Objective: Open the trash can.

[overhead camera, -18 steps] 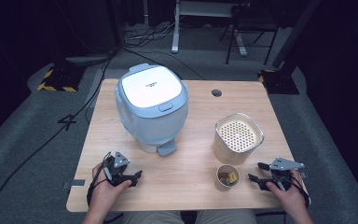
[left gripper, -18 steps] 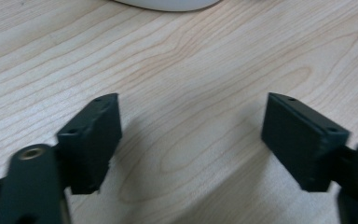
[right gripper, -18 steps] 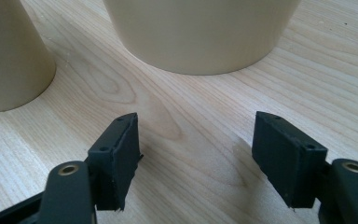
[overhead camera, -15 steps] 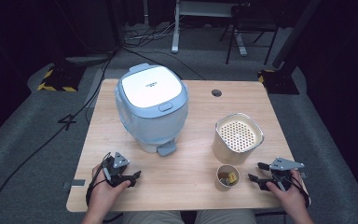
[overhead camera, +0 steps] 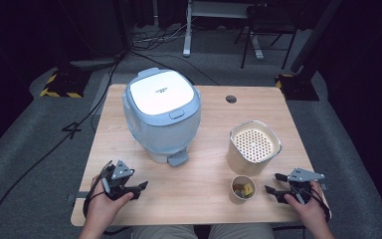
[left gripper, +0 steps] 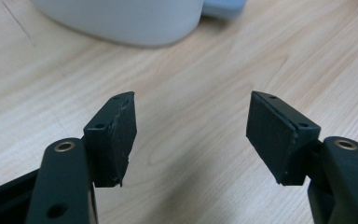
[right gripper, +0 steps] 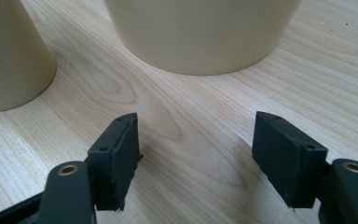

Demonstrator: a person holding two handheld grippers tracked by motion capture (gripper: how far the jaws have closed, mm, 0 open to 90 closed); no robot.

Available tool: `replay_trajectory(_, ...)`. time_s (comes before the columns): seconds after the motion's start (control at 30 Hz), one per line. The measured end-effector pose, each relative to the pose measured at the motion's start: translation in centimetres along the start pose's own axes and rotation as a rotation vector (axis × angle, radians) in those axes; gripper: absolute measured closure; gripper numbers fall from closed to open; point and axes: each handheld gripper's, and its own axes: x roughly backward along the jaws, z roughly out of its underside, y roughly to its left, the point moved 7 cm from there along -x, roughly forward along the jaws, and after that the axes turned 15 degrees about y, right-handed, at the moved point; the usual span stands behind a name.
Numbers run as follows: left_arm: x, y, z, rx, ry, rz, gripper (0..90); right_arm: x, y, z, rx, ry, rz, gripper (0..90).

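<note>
Both tools rest low near the tabletop's (overhead camera: 199, 194) near edge, the left tool (overhead camera: 138, 187) toward the near left corner and the right tool (overhead camera: 273, 183) toward the near right corner, each with its jaws standing wide and nothing between them; this looks like a ready stance, hands parked apart so that either can go forward without crossing the other. The right tool points at the small paper cup (overhead camera: 242, 189), which stands just beside it close to the near edge, and the cup sits right in front of the taller beige container (overhead camera: 253, 147) with its perforated top, the two near each other but, as far as I can tell, not touching. The pale blue rice cooker (overhead camera: 161, 115) stands lid shut toward the middle of the tabletop, left of centre, its front tab turned to the near edge, likely so that the person can reach its latch. The high view gives the whole layout and the yellowish bits inside the cup, which the tool views cannot see. The right gripper view shows the cup's tapered wall (right gripper: 9, 56) at its left and the container's rounded base (right gripper: 200, 32) ahead, both well clear of the open jaws. The left gripper view shows the cooker's white base (left gripper: 121, 18) beyond bare wood.
</note>
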Motion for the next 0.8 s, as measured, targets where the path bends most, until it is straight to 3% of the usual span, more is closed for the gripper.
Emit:
replay_trajectory(0.07,0.7,-0.1,-0.4,-0.019,-0.017,-0.001,34.0,0.0,0.0,0.0,-0.001,0.001,-0.001,32.3)
replay_trajectory(0.13,1.6,-0.3,-1.0,-0.023,-0.055,0.028,34.1,0.0,0.0,0.0,-0.001,0.001,-0.001,32.3)
replay_trajectory(0.3,2.9,-0.5,-1.7,-0.017,-0.109,0.05,34.9,0.0,0.0,0.0,-0.001,0.0,-0.001,32.3)
replay_trajectory(0.43,4.3,-0.4,-2.4,-0.027,-0.187,0.066,34.5,0.0,0.0,0.0,-0.001,0.0,0.0,32.2)
replay_trajectory(0.53,4.8,-0.6,-2.6,-0.028,-0.209,0.079,35.2,0.0,0.0,0.0,0.0,0.0,0.0,32.2)
replay_trajectory(0.8,7.0,-0.9,-3.5,-0.08,-0.274,0.118,37.5,0.0,0.0,0.0,0.001,0.001,0.0,32.3)
